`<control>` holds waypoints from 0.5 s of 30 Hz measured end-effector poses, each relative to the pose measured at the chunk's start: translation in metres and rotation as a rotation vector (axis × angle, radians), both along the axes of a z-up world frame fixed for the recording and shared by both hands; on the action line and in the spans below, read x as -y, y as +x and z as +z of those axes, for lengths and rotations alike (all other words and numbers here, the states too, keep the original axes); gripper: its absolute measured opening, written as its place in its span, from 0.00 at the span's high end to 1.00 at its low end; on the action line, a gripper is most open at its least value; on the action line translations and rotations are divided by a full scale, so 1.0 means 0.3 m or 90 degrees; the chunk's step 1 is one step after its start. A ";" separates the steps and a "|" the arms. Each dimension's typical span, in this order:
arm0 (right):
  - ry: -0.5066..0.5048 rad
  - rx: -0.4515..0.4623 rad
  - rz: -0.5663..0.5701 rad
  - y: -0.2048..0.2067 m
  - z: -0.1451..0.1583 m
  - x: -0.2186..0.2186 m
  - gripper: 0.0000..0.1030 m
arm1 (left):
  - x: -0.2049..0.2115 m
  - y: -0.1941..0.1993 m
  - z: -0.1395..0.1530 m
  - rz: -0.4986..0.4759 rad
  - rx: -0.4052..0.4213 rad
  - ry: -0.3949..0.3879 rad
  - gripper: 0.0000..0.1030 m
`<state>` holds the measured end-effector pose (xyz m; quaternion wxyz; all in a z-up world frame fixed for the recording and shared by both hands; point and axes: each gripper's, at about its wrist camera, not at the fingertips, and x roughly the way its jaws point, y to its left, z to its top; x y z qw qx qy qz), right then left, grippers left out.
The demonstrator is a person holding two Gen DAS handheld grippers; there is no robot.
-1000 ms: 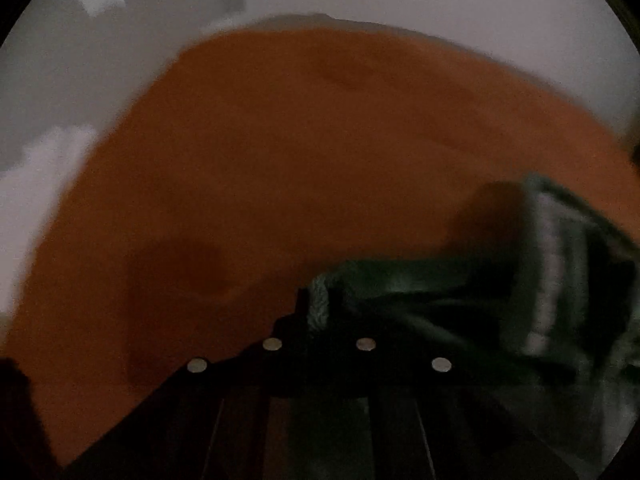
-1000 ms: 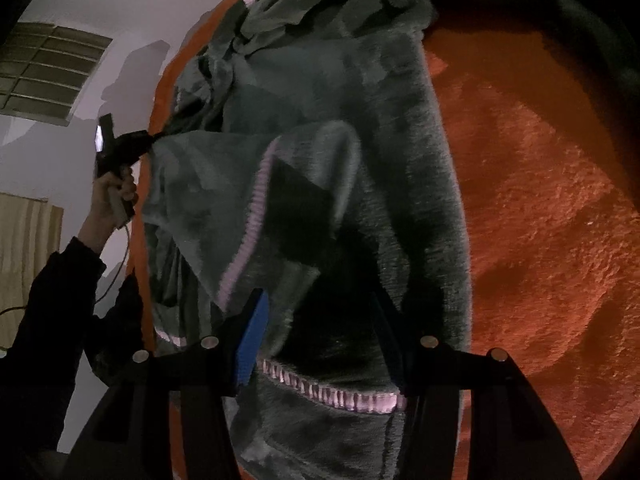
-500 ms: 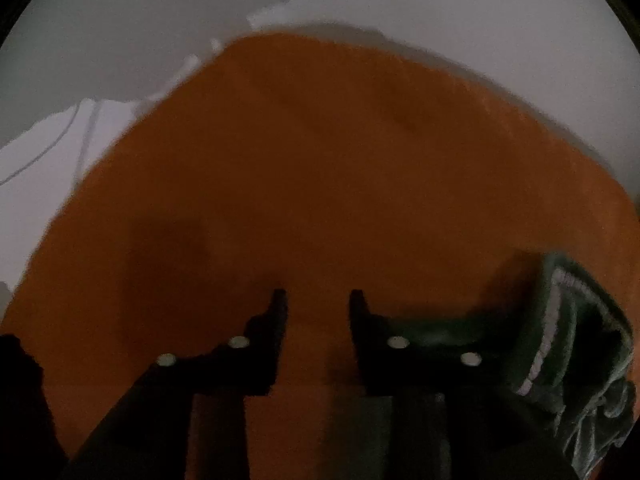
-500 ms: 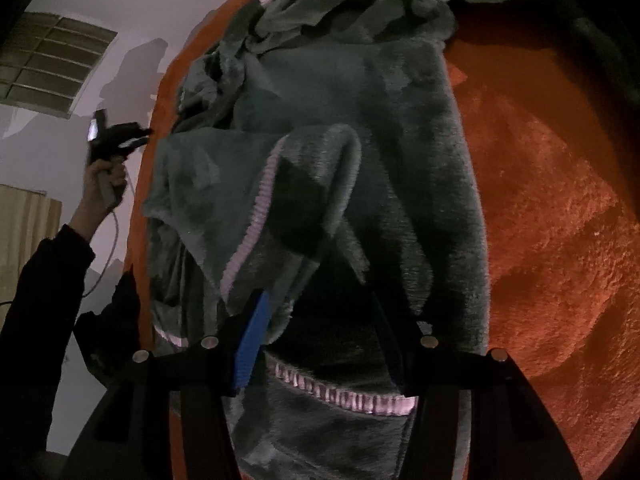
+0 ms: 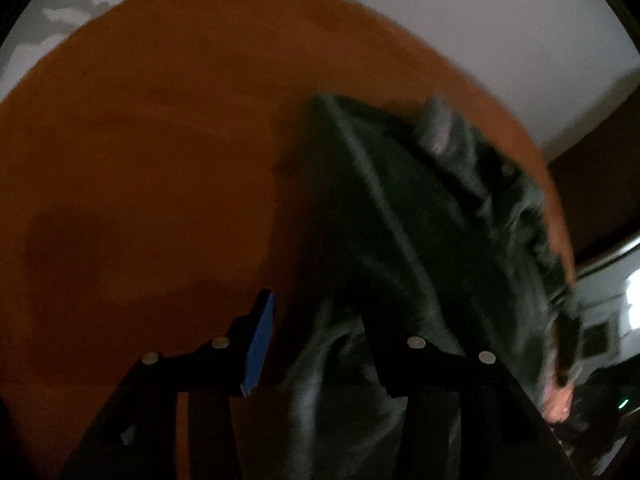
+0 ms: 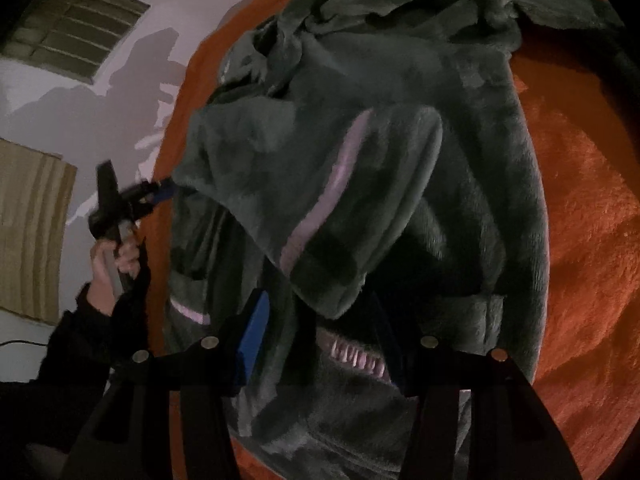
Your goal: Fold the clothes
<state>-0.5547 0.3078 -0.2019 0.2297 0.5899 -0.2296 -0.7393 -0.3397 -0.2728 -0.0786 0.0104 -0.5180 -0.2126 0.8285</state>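
A dark green fleece garment (image 6: 400, 100) with pink trim lies bunched on an orange blanket (image 6: 580, 220). One flap is folded over its middle. My right gripper (image 6: 320, 336) is open low over the near hem, and cloth lies between its wide-apart fingers. In the right wrist view, my left gripper (image 6: 160, 194) sits at the flap's left corner, held by a hand (image 6: 116, 256). In the left wrist view, my left gripper (image 5: 318, 344) is open, with a fold of the garment (image 5: 400, 220) running between its fingers. The blanket (image 5: 140, 140) fills the left of that view.
A white wall stands behind the blanket, with a slatted vent (image 6: 76, 36) high up and a wooden panel (image 6: 28, 232) lower left. A dark sleeve (image 6: 68, 344) reaches in from the lower left. Bare blanket lies right of the garment.
My left gripper let go of the garment, opened and drew away. It has since swung back, open, so cloth lies between its fingers. The right gripper has stayed open over the hem.
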 end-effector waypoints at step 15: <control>-0.005 0.022 -0.036 0.090 -0.010 -0.053 0.50 | 0.120 -0.045 -0.096 0.123 0.062 -0.114 1.00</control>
